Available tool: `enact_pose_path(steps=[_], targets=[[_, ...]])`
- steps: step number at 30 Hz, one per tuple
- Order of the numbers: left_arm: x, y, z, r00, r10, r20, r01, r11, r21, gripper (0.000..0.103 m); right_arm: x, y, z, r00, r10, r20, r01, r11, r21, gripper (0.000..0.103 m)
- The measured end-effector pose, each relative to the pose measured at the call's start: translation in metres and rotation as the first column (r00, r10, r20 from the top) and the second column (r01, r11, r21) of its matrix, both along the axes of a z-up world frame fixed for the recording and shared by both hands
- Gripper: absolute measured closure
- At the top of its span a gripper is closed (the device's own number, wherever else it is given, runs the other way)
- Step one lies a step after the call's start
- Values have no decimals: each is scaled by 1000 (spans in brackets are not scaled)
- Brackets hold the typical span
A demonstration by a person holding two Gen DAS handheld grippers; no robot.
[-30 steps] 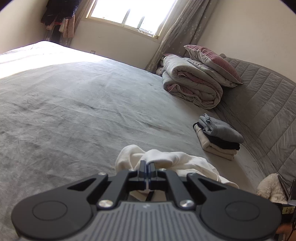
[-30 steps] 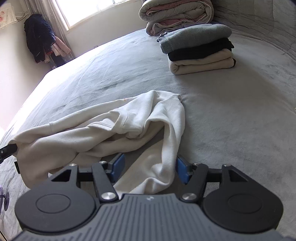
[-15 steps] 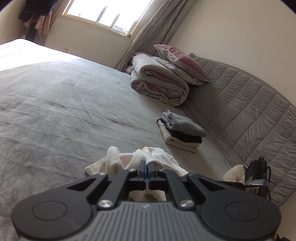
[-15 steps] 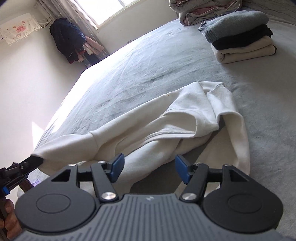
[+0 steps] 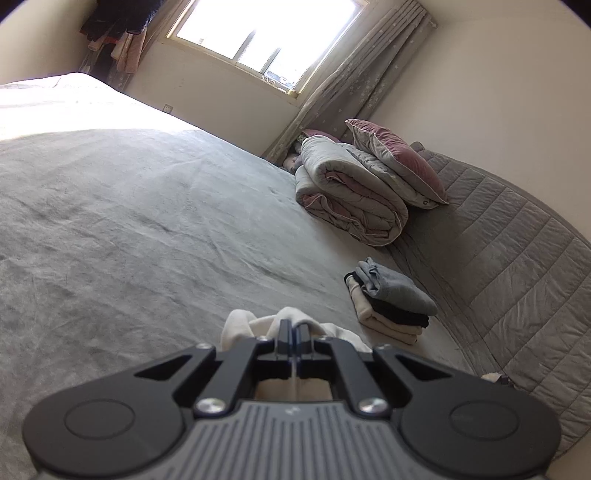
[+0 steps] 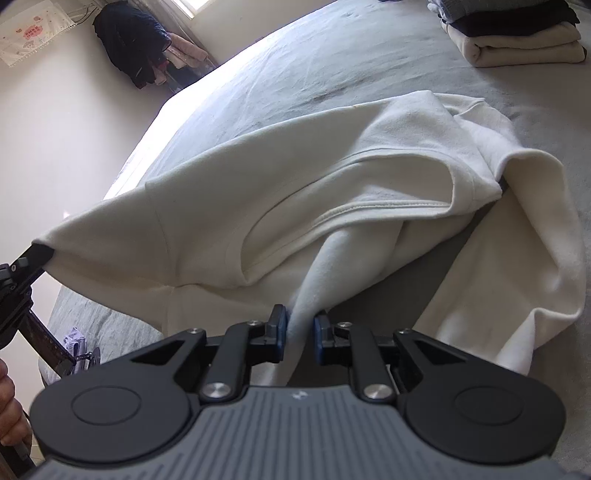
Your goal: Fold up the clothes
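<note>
Right claw (image 6: 299,338): closing, blue pads either side of a hanging fold of the cream-white fleece sweatshirt (image 6: 332,192); a sliver of gap shows on the right pad, so the pinch looks not quite made. Likely reason: a second hold is needed before the cloth can be spread.
Left claw (image 5: 291,334): shut tight on a bunched bit of the same sweatshirt, cream cloth bulging out around its black tips. From the right wrist view it sits at the far left (image 6: 35,254), pinching one corner and pulling it taut and clear of the bed.
Sweatshirt: unfolded, rumpled, one end lifted by the left claw, the rest draped across the near part of the grey plush bed cover (image 6: 332,59), a loose sleeve or hem trailing at right.
Hand (image 6: 9,410): only an edge shows at lower left, holding the left tool.
Stage, by my reading: early, the garment is being picked up at two points to lay it flat.
Folded stack of beige, black and grey garments (image 5: 391,302): further along the bed near the quilted grey headboard (image 5: 517,266), presumably the finished pile.
Rolled grey-and-pink duvet (image 5: 351,199): beyond it, a mauve pillow (image 5: 395,162) leaning on top.
Window (image 5: 266,33): far wall, bright.
</note>
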State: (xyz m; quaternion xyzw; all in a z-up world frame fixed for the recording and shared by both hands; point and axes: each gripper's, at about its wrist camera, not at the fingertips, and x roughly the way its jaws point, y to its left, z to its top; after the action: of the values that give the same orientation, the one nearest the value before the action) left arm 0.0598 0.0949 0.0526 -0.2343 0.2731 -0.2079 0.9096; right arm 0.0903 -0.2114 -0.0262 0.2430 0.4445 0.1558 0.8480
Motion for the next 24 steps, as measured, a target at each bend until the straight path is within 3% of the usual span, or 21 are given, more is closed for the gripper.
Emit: enact_pose_path(steps=[3,6,15,19,24], targets=[[-6,-6,1,998,-60,-1,60,998,-3,102,-1,-5,3,1000,-16,-1,16,1000,17,73],[-15,-16,-1,991,-134,-3,134,991,3,102,-3,-13,8,999,-39,11,38,998,49,46],[-34,-42,-26,949,-307,-73,309,951,28,102,-12,-33,22,993,-89,73,81,990,114,43],[-44,-59,-35,919,-381,-101,387,921,47,102,-10,-44,16,989,-140,40,132,978,159,43],[-49,-77,-43,894,-429,-129,442,892,96,102,-9,-36,12,993,-120,16,114,974,196,43]])
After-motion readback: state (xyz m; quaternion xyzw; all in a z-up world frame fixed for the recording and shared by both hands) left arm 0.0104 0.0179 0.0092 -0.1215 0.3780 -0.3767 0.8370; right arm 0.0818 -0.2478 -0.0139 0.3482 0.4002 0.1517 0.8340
